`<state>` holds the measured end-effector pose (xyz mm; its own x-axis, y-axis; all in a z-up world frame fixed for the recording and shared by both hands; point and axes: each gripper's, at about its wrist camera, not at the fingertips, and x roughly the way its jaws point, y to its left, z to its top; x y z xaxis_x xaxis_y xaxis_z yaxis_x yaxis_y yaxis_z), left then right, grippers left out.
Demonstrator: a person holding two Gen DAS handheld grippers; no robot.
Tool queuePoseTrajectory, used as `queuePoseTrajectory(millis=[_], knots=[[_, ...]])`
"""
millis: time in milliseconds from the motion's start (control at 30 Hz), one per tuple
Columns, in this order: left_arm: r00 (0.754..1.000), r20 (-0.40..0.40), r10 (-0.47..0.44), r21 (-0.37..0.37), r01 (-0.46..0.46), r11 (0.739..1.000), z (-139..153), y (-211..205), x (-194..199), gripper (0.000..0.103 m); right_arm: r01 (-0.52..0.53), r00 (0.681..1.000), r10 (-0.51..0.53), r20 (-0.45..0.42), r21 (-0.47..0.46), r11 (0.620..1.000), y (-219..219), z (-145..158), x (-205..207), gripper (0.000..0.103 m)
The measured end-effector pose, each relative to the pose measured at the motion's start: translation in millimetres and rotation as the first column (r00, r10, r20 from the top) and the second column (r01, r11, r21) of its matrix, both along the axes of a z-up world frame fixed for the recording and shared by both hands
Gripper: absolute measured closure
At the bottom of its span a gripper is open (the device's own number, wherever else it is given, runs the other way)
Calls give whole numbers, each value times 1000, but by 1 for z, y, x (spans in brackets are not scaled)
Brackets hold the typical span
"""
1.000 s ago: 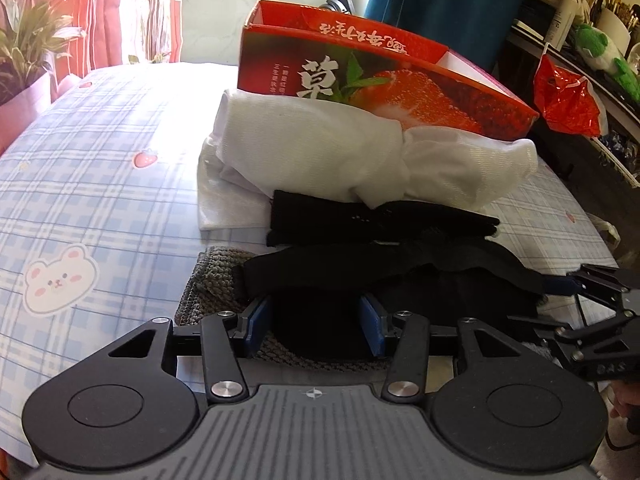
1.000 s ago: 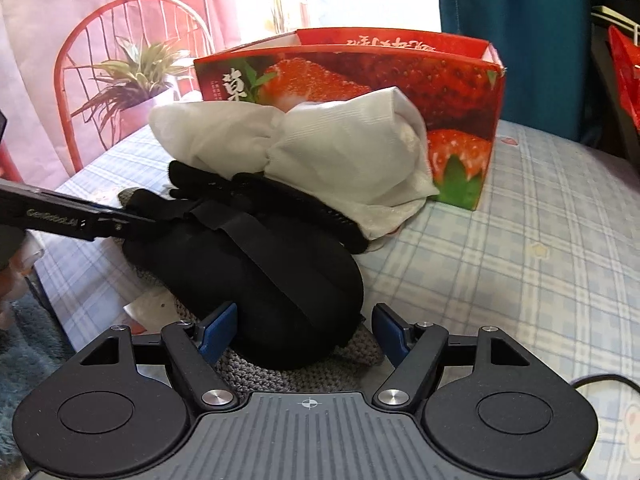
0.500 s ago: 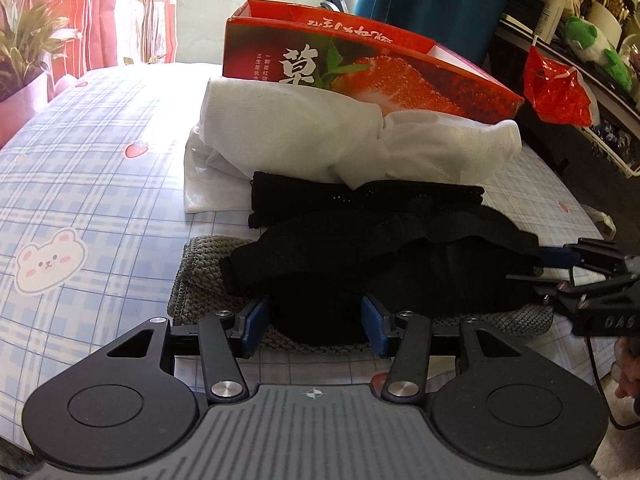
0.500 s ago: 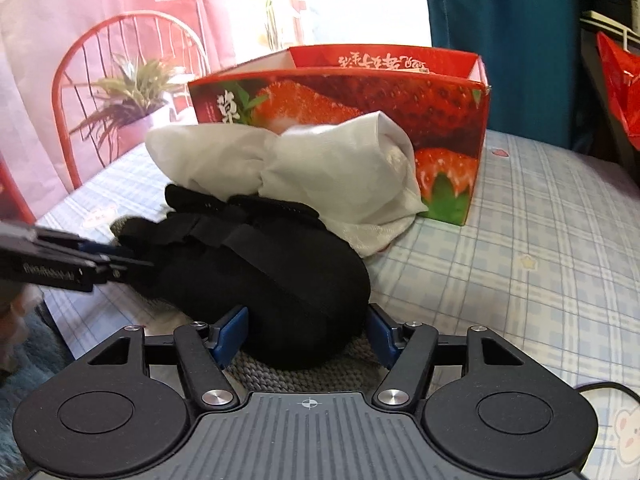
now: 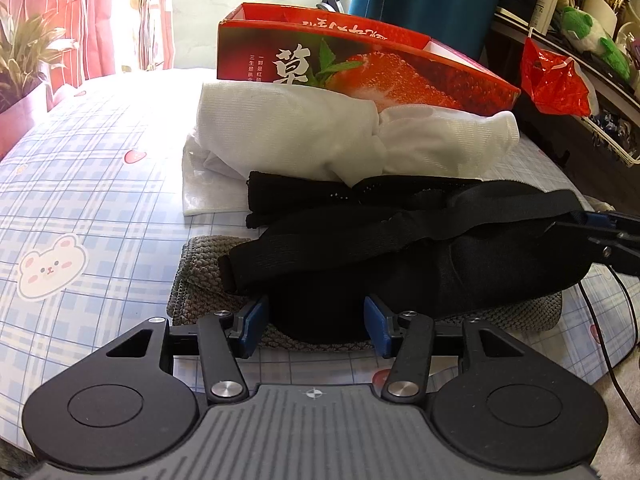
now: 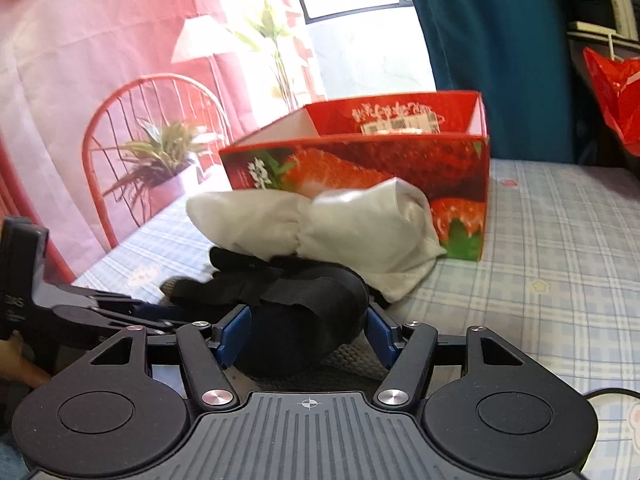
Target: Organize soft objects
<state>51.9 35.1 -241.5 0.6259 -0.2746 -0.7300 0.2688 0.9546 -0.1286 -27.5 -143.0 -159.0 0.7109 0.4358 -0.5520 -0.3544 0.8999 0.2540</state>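
Note:
A black padded item with an elastic strap [image 5: 460, 256] lies on a grey knitted cloth [image 5: 204, 268]. My left gripper [image 5: 316, 322] has its blue pads on either side of the item's near end, touching it, and its jaws are easing open slightly. My right gripper [image 6: 308, 332] is closing on the item's other end [image 6: 296, 328], with both pads pressed into it. The right gripper [image 5: 600, 232] also shows at the edge of the left wrist view. Behind lie a folded black cloth [image 5: 320, 192] and a white cloth bundle [image 5: 320, 132].
An open red strawberry box [image 6: 360, 160] stands behind the white bundle [image 6: 320, 224] on the blue checked table [image 5: 80, 200]. A red chair and potted plant [image 6: 160, 156] stand past the table's far side. A red bag [image 5: 556, 80] hangs by a cluttered shelf. A cable [image 5: 608, 344] trails off the table edge.
The right jaws narrowed onto the black item's end, and the right gripper rose and tilted up, so the box's inside shows. The left gripper barely moved, and its pads stand slightly wider.

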Motion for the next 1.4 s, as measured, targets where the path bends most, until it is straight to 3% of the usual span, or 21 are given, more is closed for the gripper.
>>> queuePoseTrajectory(millis=[167, 367, 733, 1100, 1267, 1400], knots=[[1000, 1, 0, -2, 0, 1000, 0, 0, 0, 47, 59, 998, -59, 7, 30, 998, -8, 0, -3, 71], [1000, -1, 4, -25, -4, 1000, 0, 5, 0, 47, 122, 991, -120, -53, 40, 992, -20, -21, -1, 83], [999, 3, 45, -116, -44, 992, 0, 20, -2, 44, 91, 994, -95, -52, -77, 993, -7, -47, -1, 84], [996, 4, 87, -156, -85, 984, 2, 26, -1, 44, 88, 994, -92, -58, -74, 993, -8, -48, -1, 84], [998, 11, 62, -170, -59, 984, 3, 22, -2, 44, 88, 994, -93, -58, -76, 993, -8, -48, 0, 84], [997, 36, 71, -232, -61, 971, 7, 28, -6, 44, 89, 994, -93, -61, -73, 993, -8, -49, 0, 84]])
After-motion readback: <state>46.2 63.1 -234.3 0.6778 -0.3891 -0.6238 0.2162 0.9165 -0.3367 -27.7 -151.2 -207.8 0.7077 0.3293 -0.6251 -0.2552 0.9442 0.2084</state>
